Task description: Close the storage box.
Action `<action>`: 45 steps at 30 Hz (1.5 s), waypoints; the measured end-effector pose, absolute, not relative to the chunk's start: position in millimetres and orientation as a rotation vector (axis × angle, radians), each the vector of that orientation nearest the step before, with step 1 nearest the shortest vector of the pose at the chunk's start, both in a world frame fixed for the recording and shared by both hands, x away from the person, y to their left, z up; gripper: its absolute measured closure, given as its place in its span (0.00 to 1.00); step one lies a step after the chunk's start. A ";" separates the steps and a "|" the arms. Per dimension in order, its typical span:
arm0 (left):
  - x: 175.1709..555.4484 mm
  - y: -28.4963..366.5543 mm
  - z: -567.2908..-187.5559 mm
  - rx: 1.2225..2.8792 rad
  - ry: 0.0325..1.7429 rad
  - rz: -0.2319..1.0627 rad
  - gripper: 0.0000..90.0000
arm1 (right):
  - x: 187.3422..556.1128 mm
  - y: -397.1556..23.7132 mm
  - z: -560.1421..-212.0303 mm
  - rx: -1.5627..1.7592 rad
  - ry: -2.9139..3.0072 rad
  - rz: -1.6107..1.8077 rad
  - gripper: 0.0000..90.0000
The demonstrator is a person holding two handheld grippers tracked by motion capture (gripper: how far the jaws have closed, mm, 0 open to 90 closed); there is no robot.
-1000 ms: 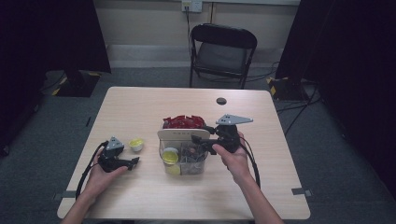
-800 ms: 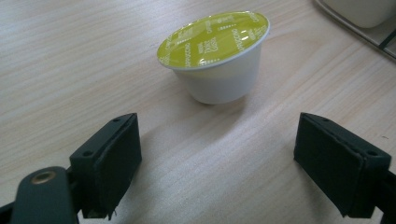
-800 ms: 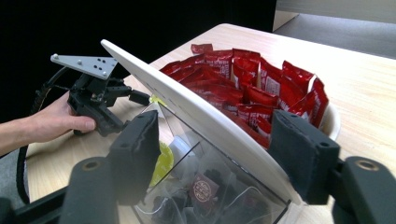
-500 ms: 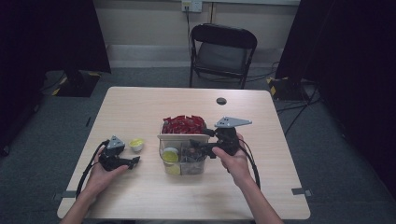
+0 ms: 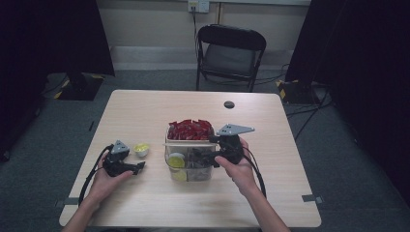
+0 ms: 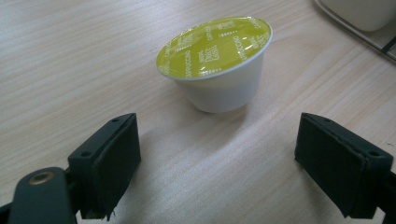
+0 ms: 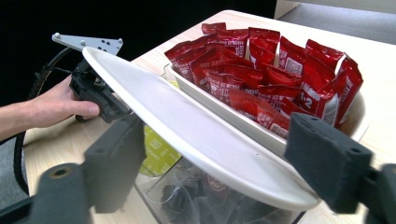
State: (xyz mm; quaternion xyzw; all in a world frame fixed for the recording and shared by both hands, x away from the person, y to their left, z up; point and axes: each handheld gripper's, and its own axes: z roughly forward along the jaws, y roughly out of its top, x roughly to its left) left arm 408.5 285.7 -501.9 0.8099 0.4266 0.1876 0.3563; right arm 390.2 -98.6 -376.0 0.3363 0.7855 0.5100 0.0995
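A white capsule with a yellow-green foil lid (image 6: 217, 65) stands upright on the table (image 5: 145, 116), just ahead of my open left gripper (image 6: 215, 154). From above, that capsule (image 5: 141, 149) sits a little beyond the left gripper (image 5: 138, 166). My right gripper (image 5: 200, 157) hovers over the clear front bin (image 5: 191, 169). Its jaws have just been opening and now stand wide on either side of the white tray rim (image 7: 187, 126) without pressing it, so the right gripper (image 7: 212, 135) is open. Red packets (image 7: 280, 60) fill the white tray. A yellow-lidded capsule (image 7: 156, 151) lies in the bin.
A small black disc (image 5: 229, 104) lies at the table's far side. A folding chair (image 5: 231, 53) stands behind the table. The left hand and its gripper (image 7: 93, 88) show past the tray in the right gripper view.
The right gripper has edged slightly left and nearer over the bin. The left hand has kept still.
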 end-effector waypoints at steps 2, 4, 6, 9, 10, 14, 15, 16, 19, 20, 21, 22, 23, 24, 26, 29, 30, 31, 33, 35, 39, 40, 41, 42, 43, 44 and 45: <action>408.5 285.7 -501.9 2.092 1.102 0.484 0.15 | 386.2 -99.2 -376.3 1.008 2.304 1.484 0.18; 408.5 285.7 -501.9 2.091 1.102 0.484 0.15 | 383.2 -100.9 -378.0 1.015 2.302 1.471 0.18; 408.7 286.0 -501.8 2.095 1.099 0.484 0.15 | 381.8 -103.7 -379.5 1.033 2.291 1.460 0.17; 408.8 286.0 -501.9 2.095 1.098 0.483 0.15 | 380.1 -107.8 -382.3 1.058 2.268 1.448 0.17; 408.8 286.0 -501.9 2.095 1.097 0.483 0.15 | 378.6 -109.5 -384.1 1.068 2.253 1.442 0.16; 409.0 285.9 -501.9 2.095 1.098 0.482 0.15 | 373.7 -115.5 -395.2 1.079 2.277 1.419 0.16; 409.0 285.9 -501.9 2.095 1.097 0.482 0.15 | 372.4 -116.8 -397.7 1.082 2.280 1.418 0.16; 408.9 286.0 -501.8 2.097 1.098 0.483 0.15 | 371.7 -117.5 -399.5 1.079 2.285 1.420 0.16; 409.0 286.0 -501.9 2.097 1.097 0.482 0.15 | 369.6 -119.9 -405.5 1.079 2.301 1.409 0.16; 409.0 285.9 -501.9 2.095 1.097 0.483 0.15 | 368.9 -120.8 -407.2 1.079 2.304 1.415 0.16; 409.0 285.9 -501.9 2.095 1.098 0.483 0.15 | 368.4 -122.5 -410.0 1.083 2.310 1.422 0.16; 409.0 286.0 -501.8 2.096 1.096 0.483 0.15 | 368.1 -123.2 -411.1 1.086 2.309 1.428 0.16; 409.0 286.0 -501.9 2.096 1.098 0.482 0.15 | 368.0 -124.0 -412.4 1.090 2.308 1.432 0.16; 409.0 285.9 -501.9 2.095 1.098 0.482 0.15 | 367.8 -124.5 -414.0 1.093 2.311 1.433 0.16; 409.0 286.0 -501.9 2.096 1.097 0.482 0.15 | 367.3 -124.8 -417.4 1.092 2.309 1.427 0.16; 409.0 285.9 -501.9 2.095 1.098 0.482 0.15 | 366.3 -124.7 -423.4 1.089 2.330 1.406 0.16; 409.0 286.0 -501.9 2.096 1.098 0.482 0.15 | 365.7 -124.5 -425.5 1.089 2.336 1.399 0.16; 409.0 286.0 -501.9 2.096 1.098 0.482 0.15 | 365.3 -124.6 -427.0 1.084 2.339 1.391 0.16; 409.0 285.9 -501.9 2.095 1.097 0.482 0.15 | 363.5 -125.1 -431.0 1.078 2.351 1.376 0.16; 409.0 286.0 -501.9 2.095 1.096 0.483 0.15 | 362.4 -125.4 -433.2 1.078 2.357 1.367 0.17; 409.0 285.9 -501.9 2.095 1.098 0.482 0.15 | 361.0 -129.2 -438.5 1.100 2.361 1.356 0.17; 409.0 285.9 -501.9 2.094 1.097 0.482 0.15 | 360.6 -129.9 -439.5 1.104 2.359 1.355 0.17; 409.0 285.9 -501.9 2.095 1.098 0.482 0.15 | 360.4 -130.6 -440.5 1.103 2.360 1.351 0.17; 409.0 286.0 -501.9 2.096 1.097 0.482 0.15 | 359.9 -131.7 -441.2 1.107 2.358 1.346 0.17; 409.0 286.0 -501.9 2.096 1.097 0.482 0.15 | 359.9 -131.7 -441.2 1.107 2.358 1.346 0.17; 409.1 285.9 -502.0 2.094 1.096 0.482 0.15 | 358.8 -134.3 -441.7 1.113 2.355 1.341 0.17; 409.0 286.0 -501.9 2.096 1.098 0.482 0.15 | 358.3 -135.7 -441.7 1.117 2.352 1.338 0.17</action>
